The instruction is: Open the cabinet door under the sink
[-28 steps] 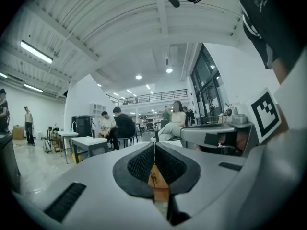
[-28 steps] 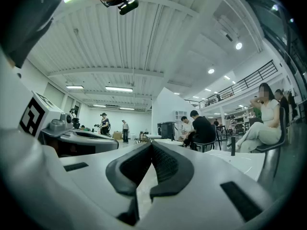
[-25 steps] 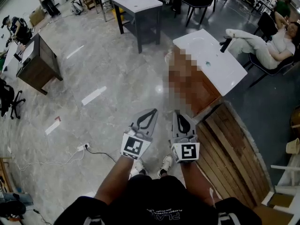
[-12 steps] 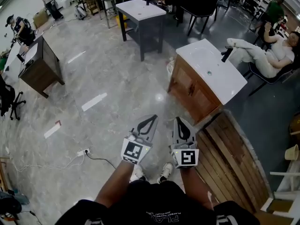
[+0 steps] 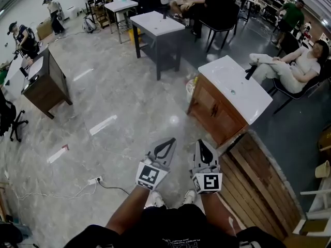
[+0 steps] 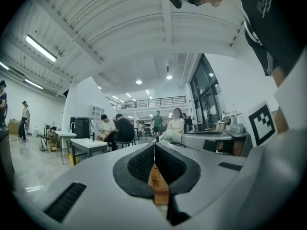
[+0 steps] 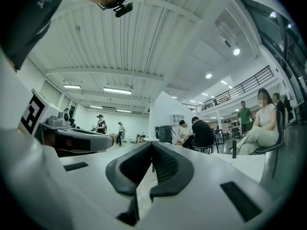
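both the left gripper (image 5: 168, 142) and the right gripper (image 5: 201, 143) are closed on nothing and held level, well apart from the cabinet (image 5: 214, 112) under the sink (image 5: 235, 81), ahead to the right. likely risks: reaching the door with jaws unopened and only bumping it, or catching a foot on the planks (image 5: 256, 172) beside the cabinet.

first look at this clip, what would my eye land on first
Nearest the camera, the left gripper and the right gripper sit side by side, both shut and empty, pointing ahead. Just ahead and to the right stands the wooden sink cabinet with a white top, its doors closed, next to a slatted wooden platform.
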A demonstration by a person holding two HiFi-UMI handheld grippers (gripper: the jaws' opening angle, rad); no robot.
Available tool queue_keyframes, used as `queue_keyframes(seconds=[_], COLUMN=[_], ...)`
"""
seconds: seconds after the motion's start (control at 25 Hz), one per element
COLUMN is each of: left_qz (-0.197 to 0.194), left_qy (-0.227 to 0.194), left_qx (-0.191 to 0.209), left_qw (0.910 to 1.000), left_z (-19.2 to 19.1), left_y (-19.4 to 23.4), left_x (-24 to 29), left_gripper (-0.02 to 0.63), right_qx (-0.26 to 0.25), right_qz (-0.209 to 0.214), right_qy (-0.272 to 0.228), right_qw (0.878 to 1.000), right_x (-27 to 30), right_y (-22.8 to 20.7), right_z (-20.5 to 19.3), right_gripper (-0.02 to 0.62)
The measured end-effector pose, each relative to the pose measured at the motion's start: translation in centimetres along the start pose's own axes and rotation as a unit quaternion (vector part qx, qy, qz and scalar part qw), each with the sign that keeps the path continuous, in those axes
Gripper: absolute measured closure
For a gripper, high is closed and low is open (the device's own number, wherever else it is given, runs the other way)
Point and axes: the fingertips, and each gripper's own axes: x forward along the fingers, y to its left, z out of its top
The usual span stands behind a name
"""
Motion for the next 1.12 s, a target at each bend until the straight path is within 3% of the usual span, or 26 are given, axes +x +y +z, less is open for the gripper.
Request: queue_keyframes(seconds=[0.24,0.48,1.12], left_qz=[-0.016,-0.032,-0.069], left_qy=[0.001,0.005,0.035], left_qx=[-0.007,0.001,0.0], left_qw=[0.9999,0.9995,0.997], left_z=[-0.8,-1.3,-4.6], left_y=[1.5,2.4,5.8], left_x=[-0.6,2.3,17.4], left_gripper=[0.583,0.583,0.583], right_qx=[-0.014,-0.022,0.0], right_qz=[-0.008,-0.018,-0.059], right_qy=[0.001,0.001,0.022], right_qw=[1.0,1.0,0.998], right_x=[0.3,2.4,11.2], right_y=[1.1,-0.5,-11.0], right_z=[-0.6,-1.2,-6.4], right_gripper=[0.572,0.572,0.572])
